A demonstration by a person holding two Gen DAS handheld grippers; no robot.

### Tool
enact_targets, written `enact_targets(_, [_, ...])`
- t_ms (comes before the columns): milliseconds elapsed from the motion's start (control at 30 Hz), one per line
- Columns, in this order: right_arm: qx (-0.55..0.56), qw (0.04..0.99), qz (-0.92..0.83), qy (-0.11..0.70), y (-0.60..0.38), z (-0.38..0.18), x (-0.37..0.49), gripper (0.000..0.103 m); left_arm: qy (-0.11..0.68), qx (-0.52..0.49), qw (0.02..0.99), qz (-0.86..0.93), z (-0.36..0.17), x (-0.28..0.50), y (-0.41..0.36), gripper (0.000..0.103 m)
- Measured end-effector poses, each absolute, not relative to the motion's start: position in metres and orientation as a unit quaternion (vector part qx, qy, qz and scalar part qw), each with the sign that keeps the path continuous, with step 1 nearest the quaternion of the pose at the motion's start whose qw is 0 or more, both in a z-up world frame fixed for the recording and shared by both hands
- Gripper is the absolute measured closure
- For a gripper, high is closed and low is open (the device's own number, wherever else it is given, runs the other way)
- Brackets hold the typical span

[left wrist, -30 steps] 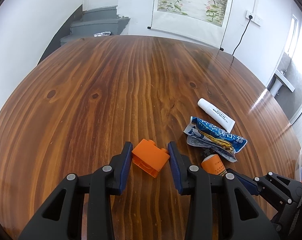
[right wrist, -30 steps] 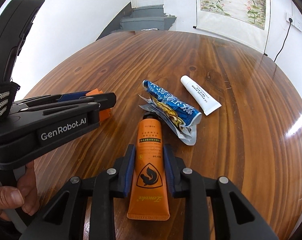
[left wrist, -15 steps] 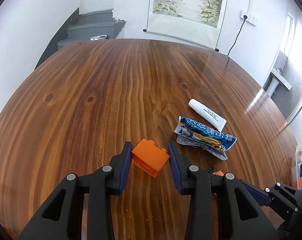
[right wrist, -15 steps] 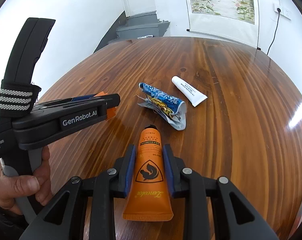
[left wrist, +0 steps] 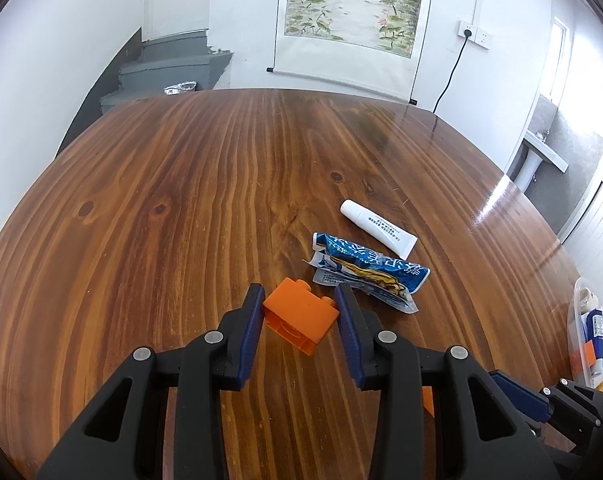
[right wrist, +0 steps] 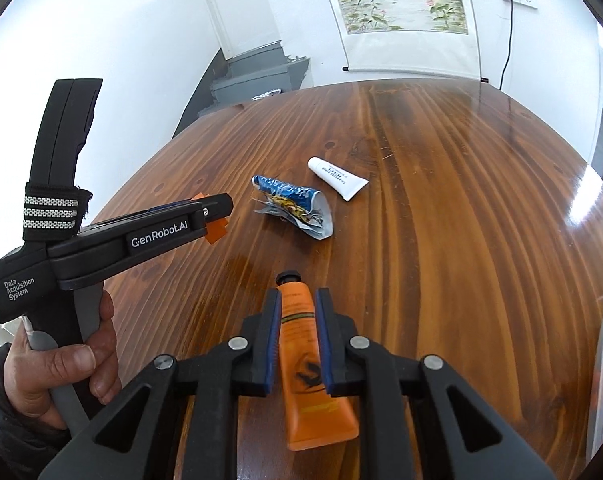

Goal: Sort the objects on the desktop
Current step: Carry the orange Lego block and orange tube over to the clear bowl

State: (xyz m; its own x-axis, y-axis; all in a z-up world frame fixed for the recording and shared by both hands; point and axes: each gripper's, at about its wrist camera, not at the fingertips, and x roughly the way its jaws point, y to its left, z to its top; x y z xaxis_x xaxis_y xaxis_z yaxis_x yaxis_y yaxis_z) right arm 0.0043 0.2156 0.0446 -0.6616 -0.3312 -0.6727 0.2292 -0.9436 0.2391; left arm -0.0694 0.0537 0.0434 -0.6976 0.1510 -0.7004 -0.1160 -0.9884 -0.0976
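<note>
both grippers loaded over the desk (left wrist: 221, 184)
left gripper (left wrist: 299, 312) fingers pinch an orange block (left wrist: 299, 316); right gripper (right wrist: 298, 324) fingers squeeze tight on an orange tube (right wrist: 305, 360).

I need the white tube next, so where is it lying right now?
In both wrist views, the white tube lies on the wooden table, just beyond the blue snack wrapper, apart from both grippers.

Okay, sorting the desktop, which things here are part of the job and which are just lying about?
Part of the job:
- orange toy brick, held in the left gripper
- orange tube, clamped in the right gripper
- white tube
- blue snack wrapper
- clear bin at the table edge, probably the destination

Just lying about:
- hanging scroll painting
- wall socket and cable
- grey stairs
</note>
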Motion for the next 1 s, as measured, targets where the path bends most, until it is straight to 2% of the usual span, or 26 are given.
enact_targets(367, [0.416,0.138,-0.894,-0.087,0.223,0.034,0.008,0.083,-0.026,-0.37,0.089,0.924,0.055,-0.056,0.056,0.064])
enact_targets(467, [0.414,0.137,-0.897,-0.071,0.217,0.031,0.007,0.083,-0.028,-0.37,0.092,0.924,0.057,-0.054,0.056,0.064])
enact_targets(600, [0.42,0.138,-0.895,-0.056,0.21,0.026,0.003,0.072,-0.03,-0.368,0.094,0.925,0.058,-0.052,0.055,0.064])
enact_targets(1000, [0.42,0.131,-0.898,0.014,0.181,0.017,-0.002,0.072,-0.032,-0.369,0.097,0.924,0.058,-0.052,0.054,0.064])
